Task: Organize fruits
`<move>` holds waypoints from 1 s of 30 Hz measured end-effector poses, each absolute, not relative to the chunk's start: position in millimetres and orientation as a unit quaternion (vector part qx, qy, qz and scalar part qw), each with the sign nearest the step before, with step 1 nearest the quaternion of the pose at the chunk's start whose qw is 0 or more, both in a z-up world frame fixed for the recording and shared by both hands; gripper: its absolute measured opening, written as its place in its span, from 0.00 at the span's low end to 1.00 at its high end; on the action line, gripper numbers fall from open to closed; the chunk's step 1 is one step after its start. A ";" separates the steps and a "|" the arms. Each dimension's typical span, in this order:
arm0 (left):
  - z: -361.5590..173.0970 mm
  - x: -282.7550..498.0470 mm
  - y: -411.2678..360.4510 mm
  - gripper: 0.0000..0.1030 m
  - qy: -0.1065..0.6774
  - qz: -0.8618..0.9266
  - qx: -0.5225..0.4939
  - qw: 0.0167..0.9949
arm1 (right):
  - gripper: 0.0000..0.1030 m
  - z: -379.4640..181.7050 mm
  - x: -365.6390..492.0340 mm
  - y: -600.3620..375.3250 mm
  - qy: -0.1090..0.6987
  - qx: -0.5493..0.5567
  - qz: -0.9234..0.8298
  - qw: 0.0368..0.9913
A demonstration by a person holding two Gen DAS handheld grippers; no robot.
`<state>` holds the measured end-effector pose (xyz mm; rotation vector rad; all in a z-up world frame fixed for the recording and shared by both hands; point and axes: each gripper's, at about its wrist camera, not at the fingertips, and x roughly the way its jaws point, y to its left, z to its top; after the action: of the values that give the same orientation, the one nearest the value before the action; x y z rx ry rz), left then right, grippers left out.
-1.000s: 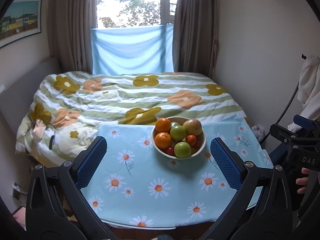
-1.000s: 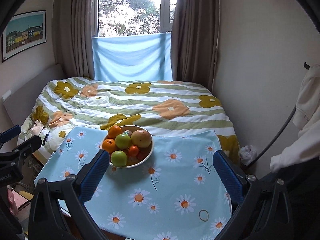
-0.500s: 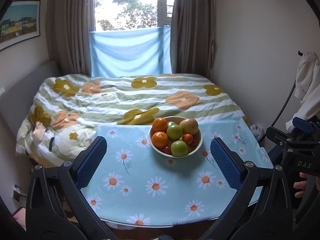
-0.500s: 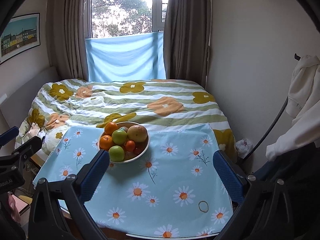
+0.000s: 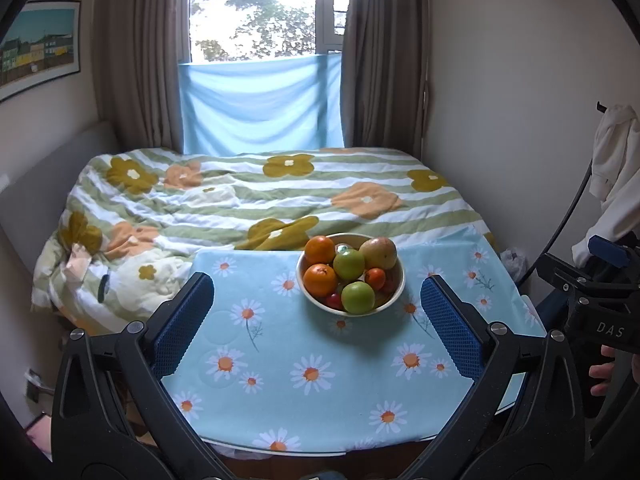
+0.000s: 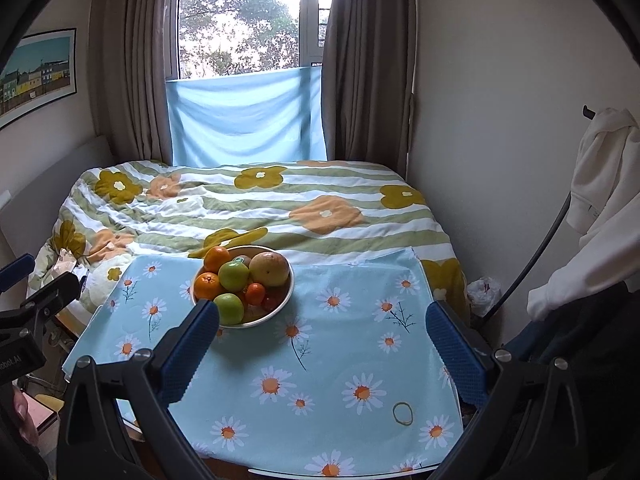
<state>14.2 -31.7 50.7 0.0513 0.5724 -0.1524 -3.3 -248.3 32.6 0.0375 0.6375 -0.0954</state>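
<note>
A cream bowl (image 5: 394, 300) stands at the far middle of a table with a light blue daisy cloth (image 5: 320, 360). It holds two oranges (image 5: 319, 279), two green apples (image 5: 357, 297), a large yellow-red fruit (image 5: 378, 253), a small orange fruit and some red ones. My left gripper (image 5: 318, 320) is open and empty, held back over the table's near half. In the right wrist view the bowl (image 6: 280, 308) is at the far left. My right gripper (image 6: 322, 346) is open and empty; its left fingertip (image 6: 200, 328) overlaps the bowl's near rim in the picture.
A bed with a flowered quilt (image 5: 256, 200) lies right behind the table. A rubber band (image 6: 403, 413) lies on the cloth near the front right. White clothes (image 6: 600, 184) hang at the right wall. The other gripper shows at each view's edge.
Both grippers have pulled back and risen a little, so the table and bowl look smaller and lower in view. The fruit has not moved. Both grippers stay open.
</note>
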 end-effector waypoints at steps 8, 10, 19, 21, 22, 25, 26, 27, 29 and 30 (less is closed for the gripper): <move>52.0 12.7 -30.4 1.00 0.281 -0.067 0.026 0.957 | 1.00 32.3 -3.2 -249.2 0.313 0.019 -0.048 0.948; 52.2 12.8 -30.5 1.00 0.281 -0.068 0.026 0.957 | 1.00 32.1 -3.2 -249.2 0.313 0.018 -0.048 0.948; 51.8 12.5 -32.1 1.00 0.281 -0.068 0.026 0.957 | 1.00 32.3 -3.6 -249.4 0.312 0.018 -0.048 0.949; 51.4 12.7 -34.1 1.00 0.280 -0.067 0.026 0.957 | 1.00 32.2 -3.6 -249.6 0.312 0.019 -0.048 0.949; 51.3 12.5 -34.2 1.00 0.280 -0.067 0.026 0.957 | 1.00 32.3 -3.4 -250.2 0.311 0.019 -0.048 0.949; 51.4 12.4 -35.1 1.00 0.280 -0.067 0.025 0.957 | 1.00 32.3 -3.5 -250.2 0.311 0.019 -0.048 0.949; 51.2 12.2 -35.3 1.00 0.280 -0.067 0.024 0.957 | 1.00 32.4 -3.5 -250.1 0.311 0.019 -0.048 0.949; 51.3 12.5 -35.4 1.00 0.281 -0.068 0.023 0.957 | 1.00 32.3 -3.5 -250.0 0.311 0.018 -0.048 0.949; 51.3 12.6 -35.8 1.00 0.282 -0.069 0.020 0.957 | 1.00 32.2 -3.6 -250.0 0.311 0.019 -0.047 0.949; 51.3 12.6 -36.0 1.00 0.283 -0.069 0.020 0.957 | 1.00 32.3 -3.6 -249.7 0.311 0.019 -0.048 0.949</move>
<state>12.6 -36.0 51.3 0.0396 0.5738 -0.1392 -3.6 -249.7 32.3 0.0386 0.6327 -0.0968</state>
